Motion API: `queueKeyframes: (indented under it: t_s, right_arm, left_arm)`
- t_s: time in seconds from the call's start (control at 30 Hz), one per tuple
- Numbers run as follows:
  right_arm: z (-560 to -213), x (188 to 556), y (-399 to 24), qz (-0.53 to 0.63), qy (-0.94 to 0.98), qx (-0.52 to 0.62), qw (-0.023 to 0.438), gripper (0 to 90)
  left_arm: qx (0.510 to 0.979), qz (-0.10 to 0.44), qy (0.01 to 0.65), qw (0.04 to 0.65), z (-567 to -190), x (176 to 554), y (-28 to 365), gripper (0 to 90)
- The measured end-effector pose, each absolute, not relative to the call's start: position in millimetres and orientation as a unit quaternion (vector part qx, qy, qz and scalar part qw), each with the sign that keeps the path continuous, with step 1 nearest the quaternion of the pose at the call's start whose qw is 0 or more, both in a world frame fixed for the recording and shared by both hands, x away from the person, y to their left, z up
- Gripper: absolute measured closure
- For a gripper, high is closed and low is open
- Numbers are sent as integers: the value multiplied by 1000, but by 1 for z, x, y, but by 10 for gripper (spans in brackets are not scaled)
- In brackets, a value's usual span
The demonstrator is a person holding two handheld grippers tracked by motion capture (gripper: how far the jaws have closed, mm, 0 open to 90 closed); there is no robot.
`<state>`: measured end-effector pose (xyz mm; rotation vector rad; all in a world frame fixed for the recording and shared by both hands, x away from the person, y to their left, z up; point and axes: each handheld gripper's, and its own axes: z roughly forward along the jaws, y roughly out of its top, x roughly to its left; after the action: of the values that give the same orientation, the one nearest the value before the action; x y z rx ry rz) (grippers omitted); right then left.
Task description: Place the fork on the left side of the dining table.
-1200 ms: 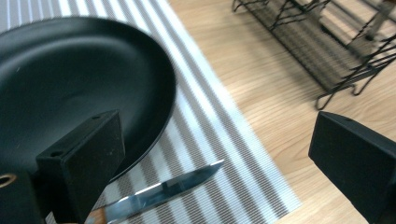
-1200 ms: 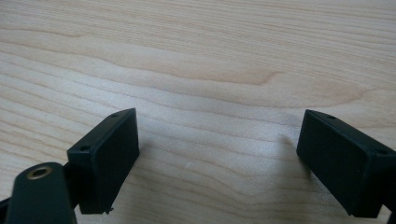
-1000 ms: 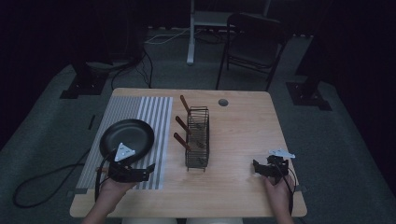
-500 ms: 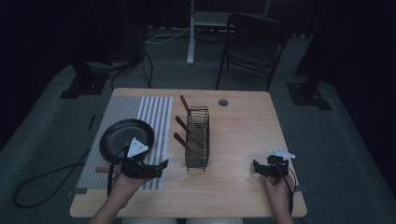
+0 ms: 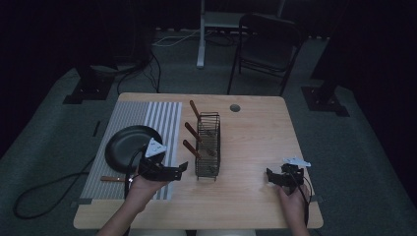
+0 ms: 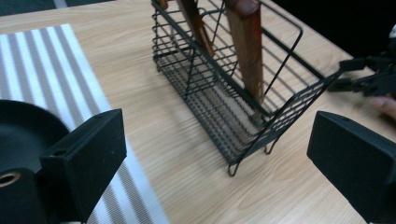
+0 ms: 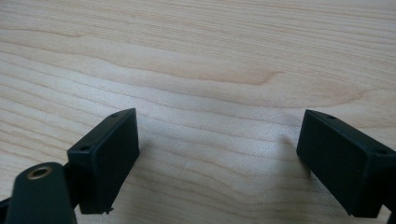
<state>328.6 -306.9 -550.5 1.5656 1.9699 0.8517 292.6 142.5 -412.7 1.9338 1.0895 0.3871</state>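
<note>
A black wire rack (image 5: 208, 144) stands mid-table with three wooden-handled utensils (image 5: 191, 131) leaning out of it to the left. My left gripper (image 5: 180, 170) hovers open just left of the rack's near end, with nothing between its fingers. In the left gripper view the jaws (image 6: 219, 161) stand wide apart, facing the rack (image 6: 233, 93) and a wooden handle (image 6: 246, 51). A black pan (image 5: 125, 146) lies on the striped mat (image 5: 147, 118) behind that hand. Near the front right, my right gripper (image 5: 270, 175) is open and empty over bare wood (image 7: 217, 158).
A thin wooden handle (image 5: 112, 179) lies on the mat near the table's front left. There is a round cable hole (image 5: 234, 107) at the back of the table (image 5: 255, 147). A chair (image 5: 268, 44) and stands are on the floor beyond. The other gripper (image 6: 369, 79) appears past the rack.
My left gripper has moved right, off the pan's near edge and up to the wire rack. The right gripper has stayed where it was.
</note>
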Motion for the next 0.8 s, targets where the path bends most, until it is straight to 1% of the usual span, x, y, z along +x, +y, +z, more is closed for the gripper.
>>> queueKeyframes:
  t_s: [0.27,0.33,0.43,0.47,0.53,0.6,0.63,0.67,0.8]
  right_arm:
    - [-550,329,-307,311,720,572,240,128]
    - [-550,329,-307,311,720,572,240,127]
    - [-550,329,-307,312,720,572,240,127]
    - [-550,329,-307,311,720,572,240,127]
    - [-550,329,-307,311,720,572,240,128]
    - [-550,329,-307,312,719,573,240,128]
    - [-550,329,-307,312,719,573,240,128]
    - [-550,329,-307,312,719,573,240,128]
    - [-550,329,-307,312,719,572,240,128]
  left_arm:
    - [779,151,433,428,-411,305,128,48]
    - [775,147,434,435,-410,309,126,108]
    - [774,138,436,439,-410,315,123,113]
    - [771,134,439,441,-410,317,121,142]
    - [770,127,441,444,-411,321,119,142]
    - [768,123,443,446,-412,324,117,174]
    - [766,121,444,448,-413,325,116,207]
    - [766,117,444,450,-414,327,115,207]
    - [764,108,445,454,-417,331,113,321]
